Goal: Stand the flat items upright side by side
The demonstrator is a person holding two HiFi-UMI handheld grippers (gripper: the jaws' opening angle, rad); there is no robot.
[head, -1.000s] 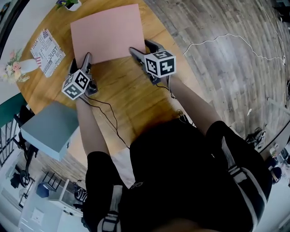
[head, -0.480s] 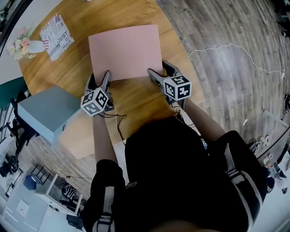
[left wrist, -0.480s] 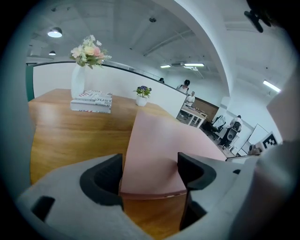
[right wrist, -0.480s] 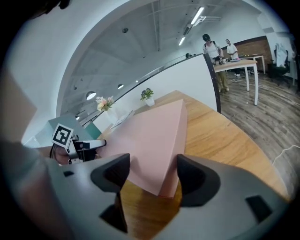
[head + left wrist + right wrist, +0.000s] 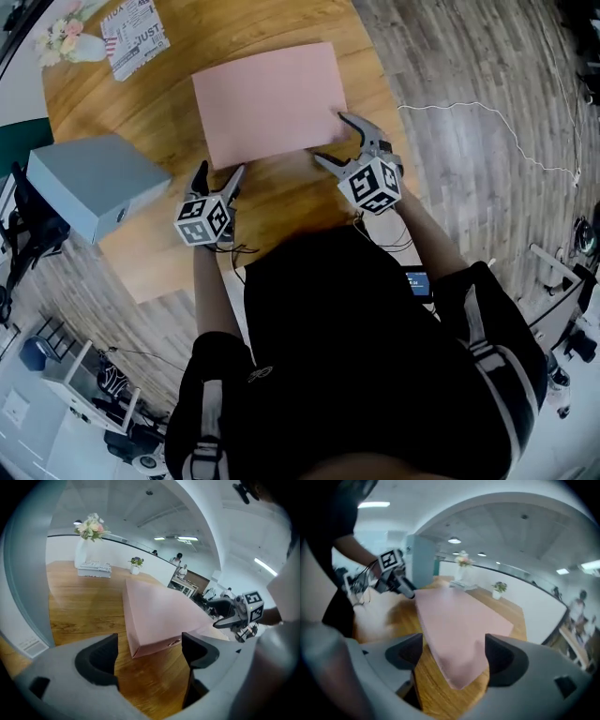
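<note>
box [image 5: 270, 103] near left hand-held gripper [image 5: 219, 173]

Open office-like room, wooden table [image 5: 169, 103], plank floor [image 5: 469, 178], ceiling strip lights [image 5: 180, 538], people [image 5: 178, 557] at far desks

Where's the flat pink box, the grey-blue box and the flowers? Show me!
flat pink box [image 5: 270, 101]: head view, middle of its top face.
grey-blue rectangular box [image 5: 89, 178]: head view, middle of its top face.
bunch of pink and white flowers [image 5: 61, 33]: head view, on the blooms.
</note>
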